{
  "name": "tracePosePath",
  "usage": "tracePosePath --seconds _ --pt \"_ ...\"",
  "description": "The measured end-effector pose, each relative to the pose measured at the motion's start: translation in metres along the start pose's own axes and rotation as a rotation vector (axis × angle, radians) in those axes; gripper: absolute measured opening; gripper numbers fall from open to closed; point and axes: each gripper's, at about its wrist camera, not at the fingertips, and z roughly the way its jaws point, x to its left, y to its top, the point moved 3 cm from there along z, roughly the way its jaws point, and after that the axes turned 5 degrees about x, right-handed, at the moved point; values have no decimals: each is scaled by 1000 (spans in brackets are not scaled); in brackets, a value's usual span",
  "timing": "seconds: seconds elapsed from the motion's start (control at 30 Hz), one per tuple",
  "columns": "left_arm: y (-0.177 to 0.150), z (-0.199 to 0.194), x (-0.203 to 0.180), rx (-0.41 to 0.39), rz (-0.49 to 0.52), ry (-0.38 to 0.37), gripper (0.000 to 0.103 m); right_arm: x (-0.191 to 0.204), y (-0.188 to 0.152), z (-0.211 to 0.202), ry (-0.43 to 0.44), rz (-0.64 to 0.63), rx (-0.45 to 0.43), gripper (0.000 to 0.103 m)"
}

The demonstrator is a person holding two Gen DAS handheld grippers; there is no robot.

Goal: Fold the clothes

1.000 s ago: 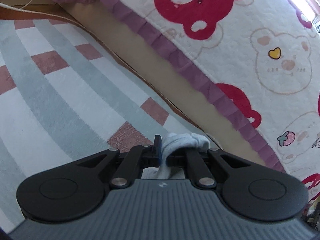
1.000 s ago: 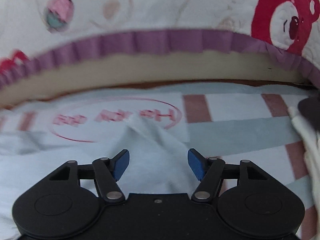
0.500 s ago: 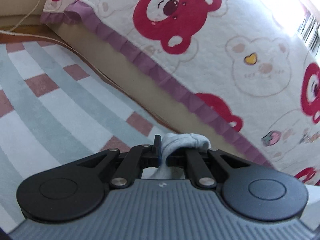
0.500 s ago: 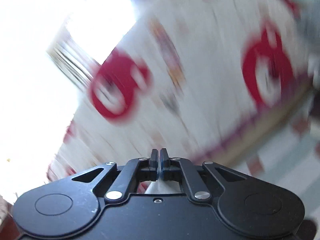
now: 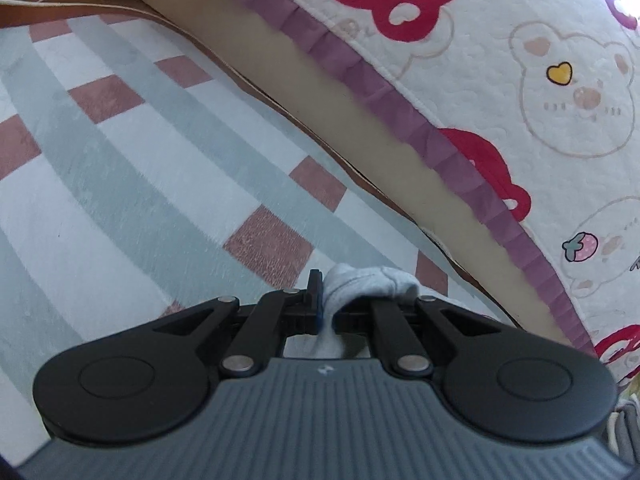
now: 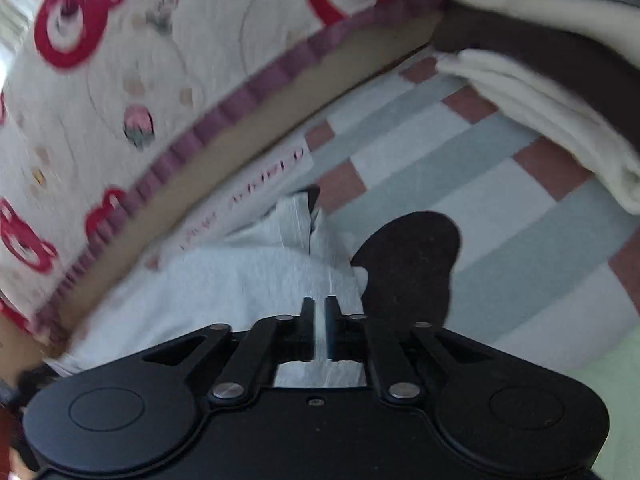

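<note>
- Pale blue cloth, the garment [image 5: 362, 282], is bunched up and pinched tight in the left gripper [image 5: 326, 304], above the checked mat [image 5: 132, 168].
- In the right wrist view, the same garment [image 6: 248, 276] lies spread on the mat [image 6: 500, 216], next to the bed's edge. It has red writing on it.
- The right gripper [image 6: 319, 330] has just been opening. Its jaws stand a little apart, with the cloth seen in the gap; I cannot tell if they press on it.
- The bear quilt [image 5: 520, 60] with a purple frill [image 5: 400, 104] hangs over the bed.
- Folded white and brown clothes [image 6: 560, 92] lie on the mat at the upper right.
- A dark shape [image 6: 408, 264] sits just past the right gripper.
</note>
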Motion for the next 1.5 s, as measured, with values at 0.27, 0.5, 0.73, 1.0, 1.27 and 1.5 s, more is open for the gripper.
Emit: tracePosePath --seconds 0.27,0.5,0.73,1.0,1.27,1.5 --pt "0 4 5 12 -30 -11 4 -12 26 55 -105 -45 25 65" --pt "1 0 -7 -55 32 -60 3 20 54 95 4 -33 89 69" --pt "5 -6 -16 -136 113 -49 3 50 114 78 -99 -173 -103 5" --pt "12 33 9 -102 0 -9 3 41 144 75 -235 -119 -100 46" --pt "13 44 21 -46 -37 19 3 -26 68 85 -97 105 14 67" --pt "11 48 29 -6 -80 23 3 -31 34 85 229 164 32 31"
